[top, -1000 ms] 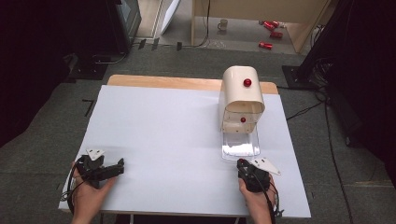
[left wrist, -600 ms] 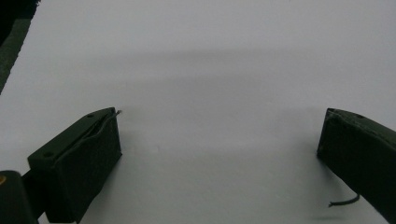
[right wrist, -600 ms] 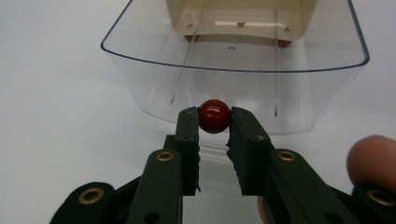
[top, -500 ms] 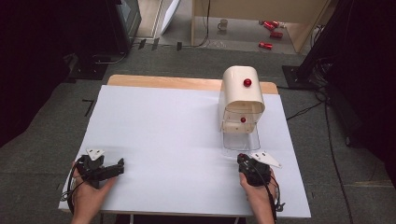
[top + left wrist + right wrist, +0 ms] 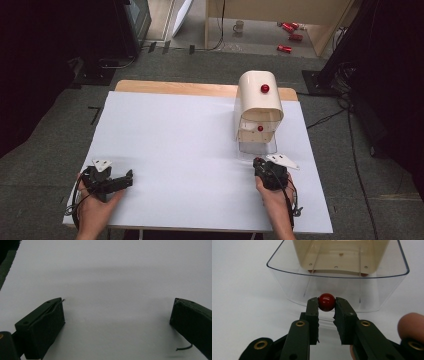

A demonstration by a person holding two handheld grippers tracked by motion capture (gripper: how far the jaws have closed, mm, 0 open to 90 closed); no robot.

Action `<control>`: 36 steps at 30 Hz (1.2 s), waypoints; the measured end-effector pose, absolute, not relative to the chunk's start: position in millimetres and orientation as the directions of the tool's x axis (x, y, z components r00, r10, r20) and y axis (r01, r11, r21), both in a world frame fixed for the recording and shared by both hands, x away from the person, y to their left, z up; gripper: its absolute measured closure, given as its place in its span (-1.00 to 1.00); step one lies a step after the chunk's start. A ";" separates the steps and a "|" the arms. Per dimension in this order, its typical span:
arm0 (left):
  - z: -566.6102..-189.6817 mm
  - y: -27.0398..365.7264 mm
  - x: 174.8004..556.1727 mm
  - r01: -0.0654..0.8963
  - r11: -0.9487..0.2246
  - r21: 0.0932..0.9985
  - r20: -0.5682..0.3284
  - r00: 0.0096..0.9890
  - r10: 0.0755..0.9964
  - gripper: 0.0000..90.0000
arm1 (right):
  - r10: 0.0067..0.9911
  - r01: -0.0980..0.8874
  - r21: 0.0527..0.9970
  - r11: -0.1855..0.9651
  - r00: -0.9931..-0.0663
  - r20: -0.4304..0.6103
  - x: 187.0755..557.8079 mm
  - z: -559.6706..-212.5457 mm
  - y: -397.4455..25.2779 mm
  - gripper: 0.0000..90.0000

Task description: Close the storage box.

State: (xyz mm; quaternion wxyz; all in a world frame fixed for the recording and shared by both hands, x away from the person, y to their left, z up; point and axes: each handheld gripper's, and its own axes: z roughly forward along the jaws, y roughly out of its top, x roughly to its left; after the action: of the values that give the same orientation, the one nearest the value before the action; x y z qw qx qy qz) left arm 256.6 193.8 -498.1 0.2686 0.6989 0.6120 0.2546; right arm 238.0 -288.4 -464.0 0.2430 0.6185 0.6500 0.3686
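Right gripper view shows the right gripper (image 5: 327,305) closed on a glossy red knob (image 5: 327,302) at the front of a clear, curved plastic drawer (image 5: 287,277), pulled partly out of the cream, round-topped box (image 5: 258,102) behind it. Judging by that, opening is under way. Far left of the box, the left gripper (image 5: 117,315) rests wide open and empty on the matte white desk (image 5: 175,140).

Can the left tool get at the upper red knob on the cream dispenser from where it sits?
Probably not without a long move: the left tool rests open at the near-left corner, while the upper red knob sits far across the white table. Nothing blocks the path.
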 end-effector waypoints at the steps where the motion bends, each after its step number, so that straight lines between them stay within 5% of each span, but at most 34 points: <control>1: -498.1 193.8 256.6 0.719 -0.107 0.687 0.027 0.121 0.992 -1.00 | 0.983 0.626 0.779 -0.036 -0.116 0.139 239.8 -463.9 -288.6 0.65; 36: -498.2 193.7 256.6 0.719 -0.107 0.687 0.027 0.121 0.992 -1.00 | 0.983 0.623 0.779 -0.067 -0.094 0.160 292.5 -466.6 -291.3 0.66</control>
State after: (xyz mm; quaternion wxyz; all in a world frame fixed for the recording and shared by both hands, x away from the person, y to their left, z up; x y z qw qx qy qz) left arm 256.6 193.7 -498.2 0.2685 0.6990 0.6119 0.2547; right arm 292.5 -291.3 -466.6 0.2411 0.6282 0.6391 0.3726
